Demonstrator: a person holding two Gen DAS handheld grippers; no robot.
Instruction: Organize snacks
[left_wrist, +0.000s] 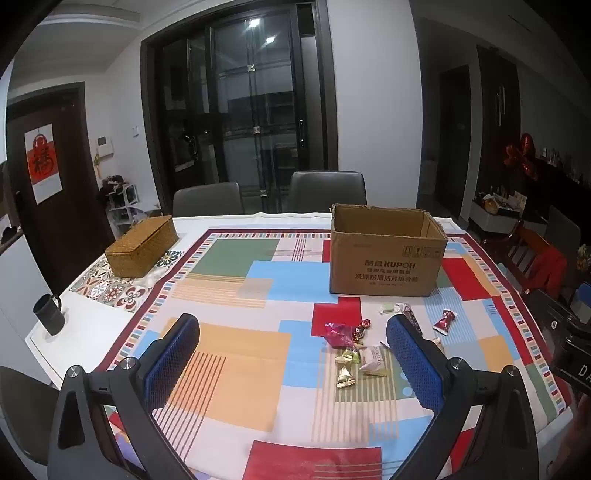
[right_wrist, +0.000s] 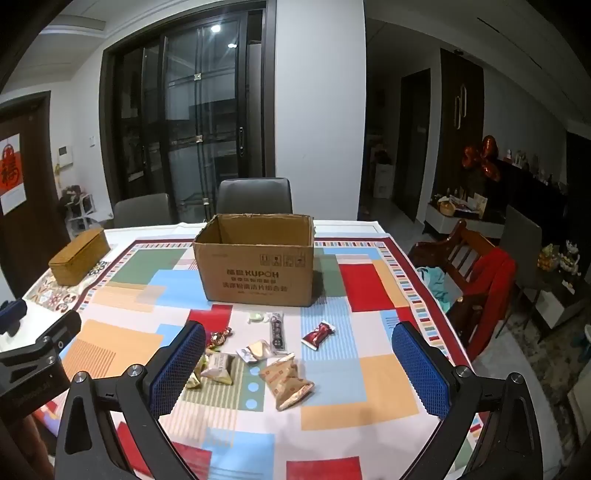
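Hovering at the frame's bottom, the left gripper (left_wrist: 291, 332) and right gripper (right_wrist: 299, 339) stood spread wide, pinching nothing; small foil-wrapped snacks (right_wrist: 255, 354) lay mid-frame on the colourful patchwork tablecloth (right_wrist: 369, 402), before the open brown cardboard box (right_wrist: 255, 269).

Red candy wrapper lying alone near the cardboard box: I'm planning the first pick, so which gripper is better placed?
Probably right: red candy wrapper lies between the open right gripper fingers; it sits outside the left gripper.
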